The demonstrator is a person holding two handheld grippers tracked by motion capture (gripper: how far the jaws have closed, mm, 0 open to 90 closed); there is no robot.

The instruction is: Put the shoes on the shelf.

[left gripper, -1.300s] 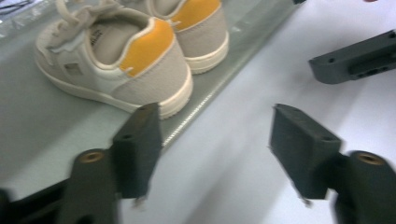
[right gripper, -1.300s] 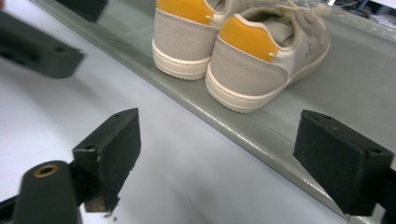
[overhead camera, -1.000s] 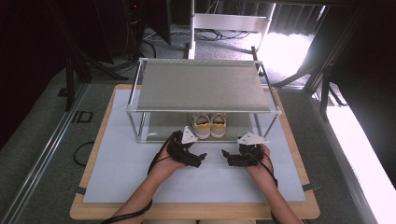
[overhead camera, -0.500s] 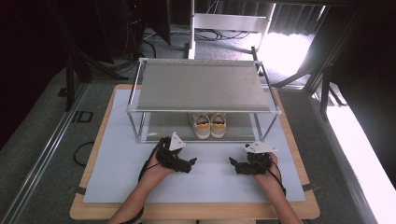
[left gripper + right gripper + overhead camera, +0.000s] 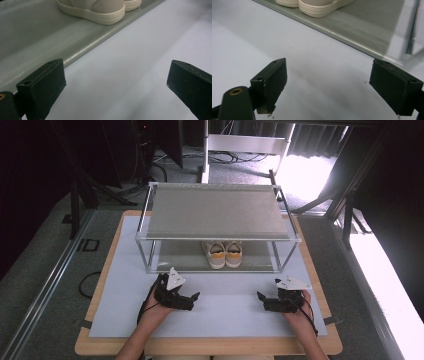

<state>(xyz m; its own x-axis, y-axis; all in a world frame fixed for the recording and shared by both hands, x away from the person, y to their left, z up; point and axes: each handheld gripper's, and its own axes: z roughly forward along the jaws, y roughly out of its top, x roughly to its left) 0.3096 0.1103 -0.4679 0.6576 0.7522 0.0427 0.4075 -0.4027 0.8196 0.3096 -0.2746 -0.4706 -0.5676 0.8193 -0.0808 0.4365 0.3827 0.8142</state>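
A pair of cream shoes (image 5: 223,254) with yellow heel patches stands on the lower shelf of a two-level metal rack (image 5: 216,210). Their soles also show at the top of the left gripper view (image 5: 100,10) and the right gripper view (image 5: 319,7). My left gripper (image 5: 192,298) rests on the white mat in front of the rack's left half, jaws wide open and empty (image 5: 115,85). My right gripper (image 5: 260,297) sits before the rack's right half, also open with nothing between its jaws (image 5: 328,85). Both point inward toward each other.
The white mat (image 5: 220,312) covers a wooden table (image 5: 210,346). The rack's lower shelf edge (image 5: 82,47) runs just ahead of the jaws, and a metal leg (image 5: 412,27) stands at the right. Beyond the table are dark frames and cables on the floor.
Both grippers have drawn back from the rack toward the table's front edge and spread apart, the left one leftward and the right one rightward. The shoes stay on the lower shelf.
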